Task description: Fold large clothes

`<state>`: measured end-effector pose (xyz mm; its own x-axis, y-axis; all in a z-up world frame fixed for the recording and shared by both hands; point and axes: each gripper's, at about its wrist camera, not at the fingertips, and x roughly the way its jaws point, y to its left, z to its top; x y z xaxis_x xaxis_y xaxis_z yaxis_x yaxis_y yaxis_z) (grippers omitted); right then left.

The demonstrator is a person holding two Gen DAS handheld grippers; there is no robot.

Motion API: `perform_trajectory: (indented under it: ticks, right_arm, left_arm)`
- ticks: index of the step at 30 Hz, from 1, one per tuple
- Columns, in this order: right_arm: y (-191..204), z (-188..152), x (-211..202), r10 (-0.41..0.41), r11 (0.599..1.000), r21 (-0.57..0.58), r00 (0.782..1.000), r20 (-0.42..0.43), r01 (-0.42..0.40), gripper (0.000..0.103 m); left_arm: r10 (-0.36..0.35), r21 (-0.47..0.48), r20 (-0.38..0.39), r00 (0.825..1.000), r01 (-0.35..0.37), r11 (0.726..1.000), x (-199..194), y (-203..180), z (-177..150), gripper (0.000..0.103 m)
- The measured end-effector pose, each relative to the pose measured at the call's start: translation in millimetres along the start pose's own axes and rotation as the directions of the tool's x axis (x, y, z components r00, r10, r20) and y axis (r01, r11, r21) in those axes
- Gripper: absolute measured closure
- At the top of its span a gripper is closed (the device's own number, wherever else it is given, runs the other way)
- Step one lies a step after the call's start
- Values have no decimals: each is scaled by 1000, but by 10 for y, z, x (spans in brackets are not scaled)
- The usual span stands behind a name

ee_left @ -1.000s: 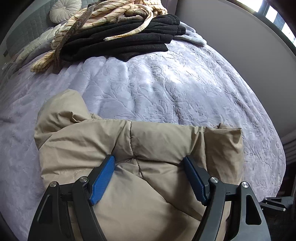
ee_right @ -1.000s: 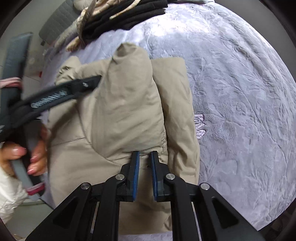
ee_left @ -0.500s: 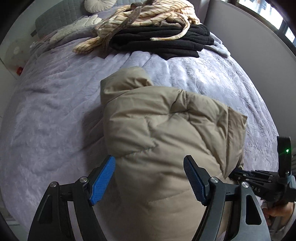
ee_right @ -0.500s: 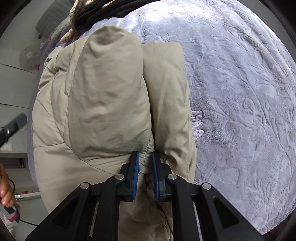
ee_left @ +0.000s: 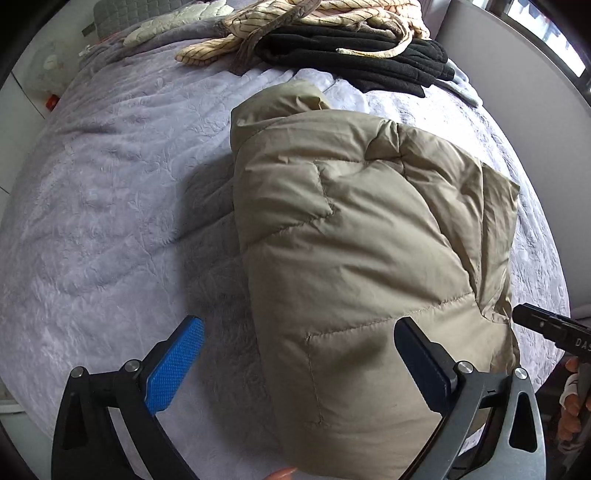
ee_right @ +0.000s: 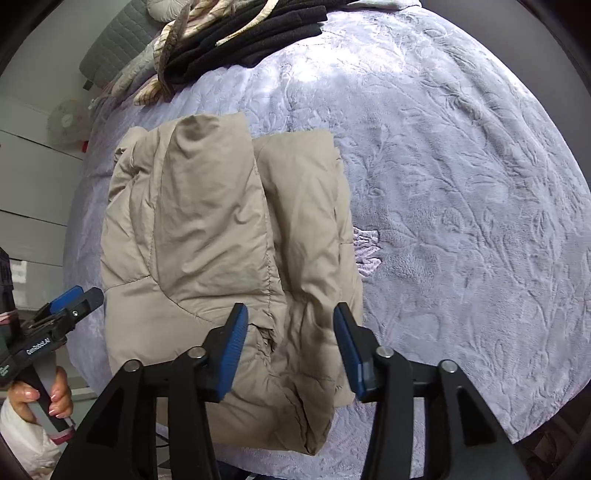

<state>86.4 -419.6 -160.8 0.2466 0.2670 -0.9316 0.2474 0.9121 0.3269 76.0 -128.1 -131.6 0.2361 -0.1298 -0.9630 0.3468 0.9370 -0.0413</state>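
A puffy beige quilted down jacket (ee_left: pixel 362 258), folded into a thick rectangular bundle, lies on a lavender plush bedspread embossed with a leaf pattern (ee_left: pixel 110 206), filling the centre and lower right of the left wrist view and the centre-left of the right wrist view. The left gripper (ee_left: pixel 299 365), black-framed with blue textured pads, has its jaws spread wide at the bottom of its frame, one pad over bare bedspread and the other against the near end of the bundle; it grips nothing. The right gripper (ee_right: pixel 291 347) at the bottom centre of its own frame is likewise parted, its jaws straddling the crumpled near edge of the jacket where two folded layers meet, without pinching the cloth. That edge looks loose and rumpled, which probably explains why the tool hangs just there: a tuck or a smoothing press seems the likely next need.

In the right wrist view the left gripper's nose shows at the lower left, held by a hand with pale painted nails (ee_right: pixel 55 391); in the left wrist view the right gripper's black tip enters from the right edge.

Along the top of both frames lies a heap of other garments: stacked black fleece clothing (ee_left: pixel 354 62) under a cream striped garment (ee_left: pixel 314 22), well apart from the jacket, apparently set aside to leave folding room. The fold looks nearly complete.
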Motion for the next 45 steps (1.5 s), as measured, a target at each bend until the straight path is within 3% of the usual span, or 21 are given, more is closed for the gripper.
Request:
perform_trajectory:
  ticks: [1, 3, 5, 17, 20, 23, 26, 28, 31, 33, 35, 37, 39, 41, 45]
  right_arm:
    - [0, 1, -14, 7, 1000, 2, 1000, 3, -7, 43]
    - [-23, -25, -34, 23, 1000, 9, 1000, 9, -23, 27]
    - [-45, -19, -40, 45, 999, 20, 999, 13, -45, 20]
    - [-90, -40, 33, 95, 995, 38, 995, 34, -97, 16]
    - [-113, -2, 54, 120, 992, 33, 993, 22, -121, 16]
    - [-143, 59, 89, 142, 990, 19, 990, -7, -142, 16]
    - [-189, 146, 140, 189, 982, 14, 981, -44, -188, 16]
    - [-239, 218, 209, 217, 976, 26, 974, -70, -215, 16]
    - [-294, 319, 342, 235, 972, 27, 967, -100, -234, 16]
    - [-340, 394, 478, 249, 968, 35, 960, -127, -247, 16]
    - [-388, 450, 623, 280, 960, 53, 947, -154, -275, 16]
    - [-434, 503, 780, 313, 950, 63, 933, -179, -307, 16]
    - [-461, 542, 930, 314, 949, 63, 927, -203, -308, 0]
    - [-494, 571, 1080, 349, 937, 67, 909, -227, -343, 0]
    - [-507, 642, 1260, 464, 886, 109, 853, -237, -451, 0]
  left_arm:
    - [-2, -2, -2, 1000, 2, 1000, 6, 15, -1, 0]
    - [-9, -10, -10, 1000, 9, 1000, 29, 45, -9, 0]
    - [-12, -14, -16, 1000, 11, 1000, 52, 74, -17, 0]
    - [-53, -31, -26, 998, 52, 998, 112, 156, -62, 0]
    - [-121, -50, -32, 992, 120, 992, 153, 253, -52, 0]
    - [-215, -83, -54, 975, 211, 974, 249, 410, -27, 0]
    - [-346, -150, -79, 935, 332, 931, 392, 599, 14, 0]
    - [-441, -193, -79, 894, 421, 886, 497, 703, 44, 0]
    - [-577, -268, -85, 812, 539, 798, 716, 799, 95, 0]
    - [-622, -285, -84, 779, 579, 764, 832, 799, 124, 0]
    - [-625, -273, -85, 776, 585, 763, 931, 780, 155, 0]
    - [-645, -279, -82, 760, 604, 747, 1028, 791, 166, 0]
    - [-662, -282, -82, 745, 620, 732, 1111, 803, 173, 0]
    - [-681, -280, -85, 727, 639, 717, 1200, 804, 166, 0]
    - [-738, -315, -84, 670, 685, 657, 1418, 808, 165, 0]
